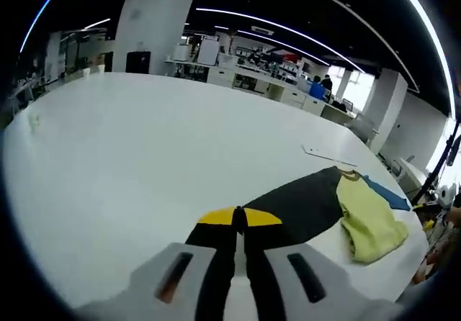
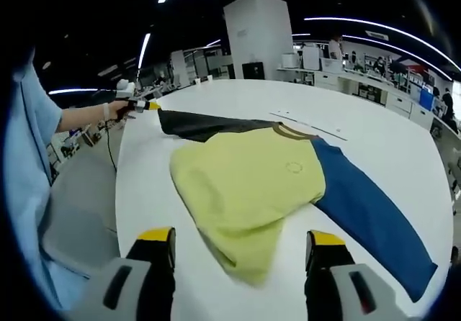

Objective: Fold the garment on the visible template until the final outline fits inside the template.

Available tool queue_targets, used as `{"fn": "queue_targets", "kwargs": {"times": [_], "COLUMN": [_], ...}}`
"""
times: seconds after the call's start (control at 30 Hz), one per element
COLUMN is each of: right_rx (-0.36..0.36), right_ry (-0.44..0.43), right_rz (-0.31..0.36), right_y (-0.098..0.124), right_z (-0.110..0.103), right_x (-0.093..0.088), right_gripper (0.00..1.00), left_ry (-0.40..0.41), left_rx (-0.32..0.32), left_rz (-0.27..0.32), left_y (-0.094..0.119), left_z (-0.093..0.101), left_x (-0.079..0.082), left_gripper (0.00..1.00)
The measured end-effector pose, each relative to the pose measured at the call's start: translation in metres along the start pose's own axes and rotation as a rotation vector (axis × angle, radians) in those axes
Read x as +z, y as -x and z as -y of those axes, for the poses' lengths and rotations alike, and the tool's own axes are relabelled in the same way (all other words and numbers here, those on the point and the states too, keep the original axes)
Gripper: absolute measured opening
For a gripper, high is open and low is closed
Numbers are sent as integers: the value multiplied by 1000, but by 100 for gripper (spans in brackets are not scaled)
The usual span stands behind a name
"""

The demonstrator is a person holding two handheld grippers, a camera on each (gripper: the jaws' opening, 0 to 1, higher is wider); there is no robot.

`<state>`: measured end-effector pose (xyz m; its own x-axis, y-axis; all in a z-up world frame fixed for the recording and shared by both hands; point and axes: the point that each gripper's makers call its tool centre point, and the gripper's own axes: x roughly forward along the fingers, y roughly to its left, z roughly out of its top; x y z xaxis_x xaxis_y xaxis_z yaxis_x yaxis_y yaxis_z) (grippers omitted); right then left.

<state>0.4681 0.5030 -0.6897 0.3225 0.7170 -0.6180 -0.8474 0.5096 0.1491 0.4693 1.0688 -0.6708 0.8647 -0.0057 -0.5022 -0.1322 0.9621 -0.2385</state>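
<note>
Seemingly pinching the black sleeve at the table edge, the left gripper should carry it across the yellow shirt, while the right gripper hovers spread.

garment: soft matt cloth, creased | table: smooth white, faint sheen

Your left gripper has grey moulded bodies, black jaws and yellow tips. Your right gripper matches it: grey bodies, black jaws, yellow caps. You wear a light blue sleeve.
</note>
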Motion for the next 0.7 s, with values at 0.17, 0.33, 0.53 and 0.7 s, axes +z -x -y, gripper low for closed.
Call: {"fn": "queue_targets", "kwargs": {"times": [0.17,0.33,0.53,0.7], "right_rx": [-7,-11,-21,-43], "right_ry": [-2,-8,-12,-13], "right_rz": [-13,-20,-33,-35], "right_y": [-2,-2,-1,2], "right_z": [1,1,3,7], "right_x": [-1,-3,-6,-5], "right_gripper": [73,73,73,73], "left_ry": [-71,-58,-66,-13], "left_rx": [-9,35,76,100], "left_rz": [-32,-76,-120,-126], "left_y": [-28,-47,-56,-68], "left_z": [-17,-41,-54,-70], "left_x": [6,-2,-17,-23], "left_gripper": [0,0,0,0]}}
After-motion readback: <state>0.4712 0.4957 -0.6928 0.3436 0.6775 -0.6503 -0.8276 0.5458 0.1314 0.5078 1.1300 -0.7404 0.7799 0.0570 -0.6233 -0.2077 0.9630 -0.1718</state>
